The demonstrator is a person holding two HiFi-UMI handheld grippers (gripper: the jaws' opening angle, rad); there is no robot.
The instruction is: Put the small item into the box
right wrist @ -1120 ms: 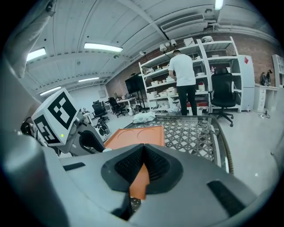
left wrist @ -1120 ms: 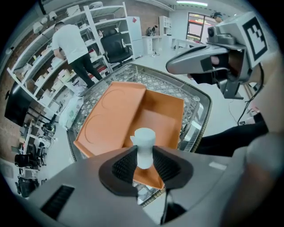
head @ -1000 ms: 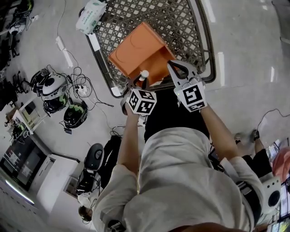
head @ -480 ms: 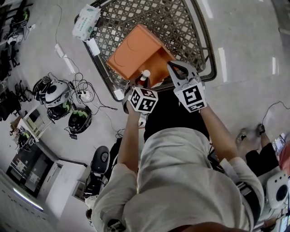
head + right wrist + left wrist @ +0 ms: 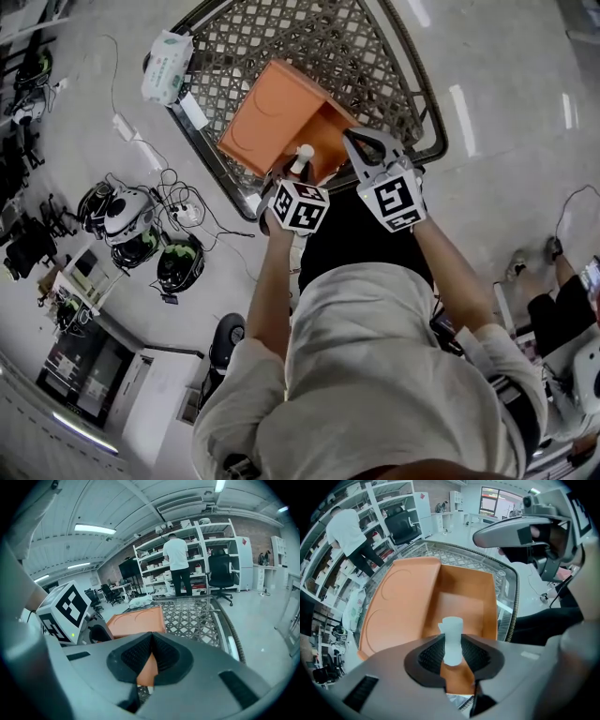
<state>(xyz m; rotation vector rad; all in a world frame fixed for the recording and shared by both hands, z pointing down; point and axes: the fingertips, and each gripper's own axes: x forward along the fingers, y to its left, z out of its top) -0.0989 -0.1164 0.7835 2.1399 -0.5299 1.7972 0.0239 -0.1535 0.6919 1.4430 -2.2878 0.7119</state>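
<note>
Fingers of the left gripper (image 5: 452, 649) clamp the small white bottle (image 5: 452, 637) at frame centre, poised over the open orange box (image 5: 461, 595). Fingers of the right gripper (image 5: 151, 657) are closed on the box wall, likely steadying it.

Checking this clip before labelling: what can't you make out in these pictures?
- White item: lower end hidden between the left gripper's pads, left gripper view; tiny in head view.
- Orange box: near inside corner covered by both grippers, head view.
- Right gripper: jaws together; whether they pinch the box wall is unclear, right gripper view.
- White pack beside the cart: print too small, head view.
</note>
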